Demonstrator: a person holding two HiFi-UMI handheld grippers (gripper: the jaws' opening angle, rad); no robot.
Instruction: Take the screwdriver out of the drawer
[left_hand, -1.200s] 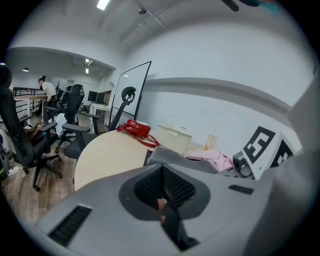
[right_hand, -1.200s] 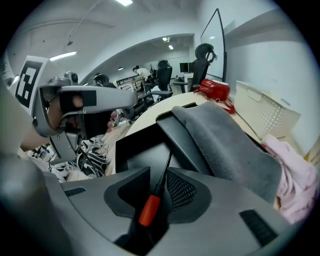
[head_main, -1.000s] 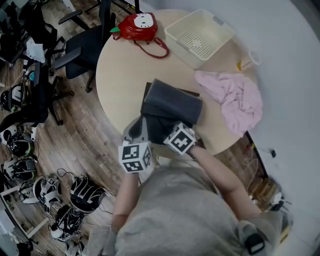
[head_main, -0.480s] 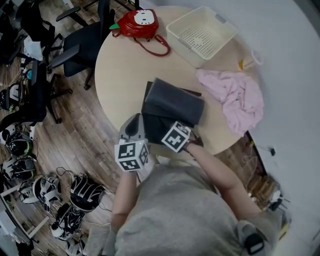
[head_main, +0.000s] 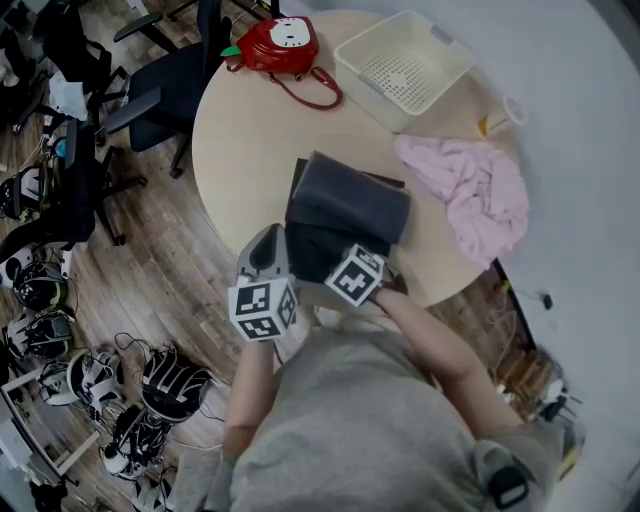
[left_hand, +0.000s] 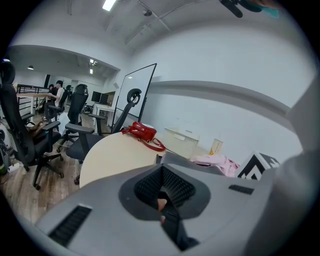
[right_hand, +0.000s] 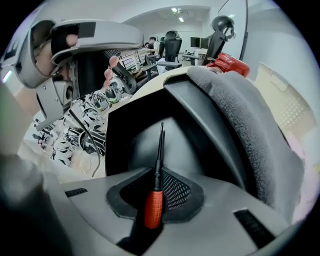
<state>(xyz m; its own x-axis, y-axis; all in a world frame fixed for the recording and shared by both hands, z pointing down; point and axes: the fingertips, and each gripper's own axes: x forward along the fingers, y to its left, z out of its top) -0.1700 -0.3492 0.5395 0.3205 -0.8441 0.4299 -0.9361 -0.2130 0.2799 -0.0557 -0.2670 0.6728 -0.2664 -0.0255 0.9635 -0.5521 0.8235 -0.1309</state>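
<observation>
A screwdriver (right_hand: 154, 209) with a red ribbed handle and a black shaft points down into the open dark grey felt drawer (right_hand: 131, 131). My right gripper (right_hand: 158, 176) is closing on it, and its pads press on the handle. In the head view the drawer box (head_main: 350, 200) sits at the near edge of the round table (head_main: 250, 140). The right gripper's marker cube (head_main: 357, 276) hangs over the box's front. My left gripper (head_main: 266, 250) stays just left of the box. Its jaws are shut (left_hand: 162, 186) and I see nothing held between them.
A red bag (head_main: 280, 50), a cream basket (head_main: 403, 65) and a crumpled pink cloth (head_main: 470, 195) lie further back on the table. Office chairs (head_main: 170, 95) stand to the left. Several headsets (head_main: 60, 370) and cables lie on the wooden floor beside me.
The right gripper's marker cube has tilted slightly over the drawer front. The left gripper has stayed where it was.
</observation>
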